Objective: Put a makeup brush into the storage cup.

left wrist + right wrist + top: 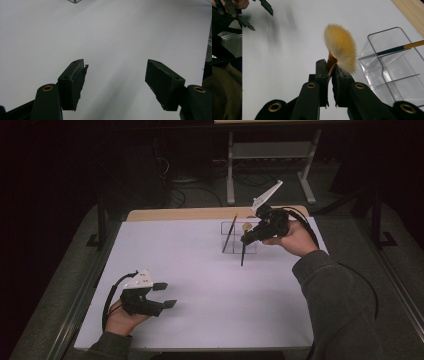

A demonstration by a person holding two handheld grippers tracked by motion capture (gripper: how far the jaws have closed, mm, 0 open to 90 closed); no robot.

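Right gripper is seen at about 1 o'clock on the table, jaws clamped nearly flat on the ferrule of a fan brush; in the right gripper view the yellow bristle fan spreads just above the jaw tips, and in the high view the dark handle hangs down below the jaws, tip over or just in front of the clear organizer. A second brush is leaned in the organizer's left compartment, handle end up. Left gripper is held low at 7 o'clock, jaws spread wide, nothing between them, only bare table ahead in the left gripper view. Risks, as judged: the grip is taken very close to the bristles, so hairs may be pinched or bent, and the long handle below may swing or rotate in the jaws. If the brush is lowered off-line, the handle tip could be caught on the organizer's rim or divider, and the light clear organizer may be pushed or tipped, since it is not steadied by the left gripper. The leaning brush could also be knocked out. An early release would let the fan brush drop onto the table.
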